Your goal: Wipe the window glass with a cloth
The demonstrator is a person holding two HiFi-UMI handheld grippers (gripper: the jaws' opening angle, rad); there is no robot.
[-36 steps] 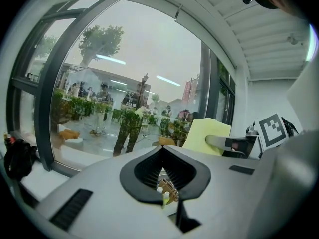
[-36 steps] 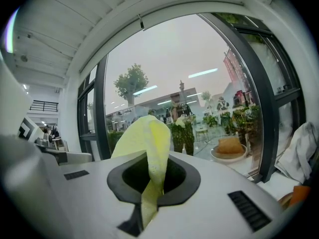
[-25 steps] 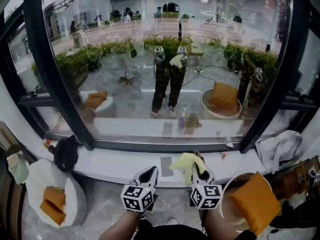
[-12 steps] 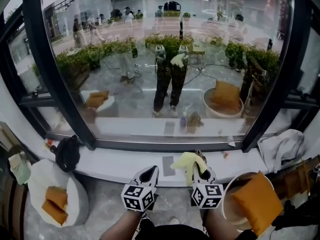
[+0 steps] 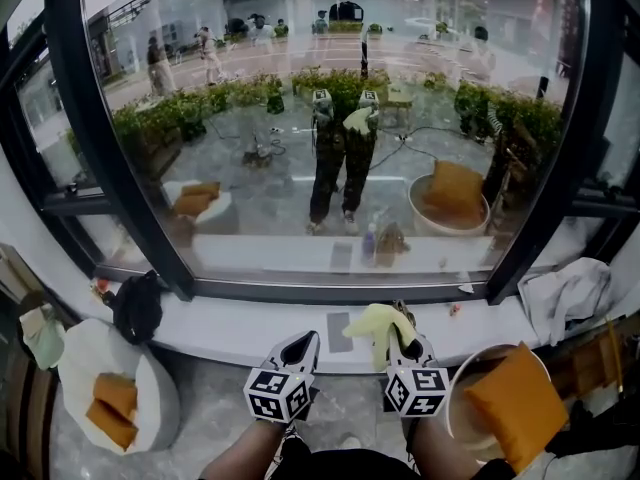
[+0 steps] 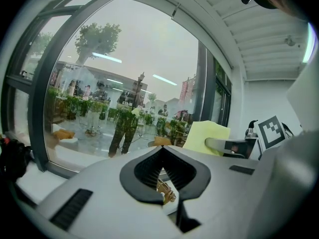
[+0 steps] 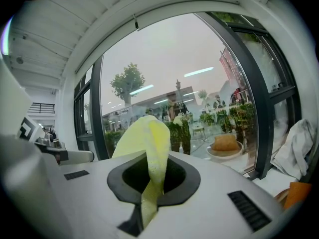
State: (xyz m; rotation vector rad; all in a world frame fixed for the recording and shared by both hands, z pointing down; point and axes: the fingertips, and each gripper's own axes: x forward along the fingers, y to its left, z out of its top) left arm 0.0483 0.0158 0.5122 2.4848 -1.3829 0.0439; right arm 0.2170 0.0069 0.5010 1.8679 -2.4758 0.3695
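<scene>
Yellow cloth [image 5: 372, 323] pinched in right hand-held gripper [image 5: 402, 340], jaws clamped on it, folds standing up past the tips. Held low by the white sill [image 5: 220, 326], apart from window glass [image 5: 330, 138]. Left hand-held gripper [image 5: 300, 346] alongside, jaws together, nothing between.

Side by side, near and low, both pointing forward: left gripper [image 5: 299, 345], jaws pressed together, empty; right gripper [image 5: 402, 339] clamping a yellow cloth [image 5: 374, 322].
</scene>
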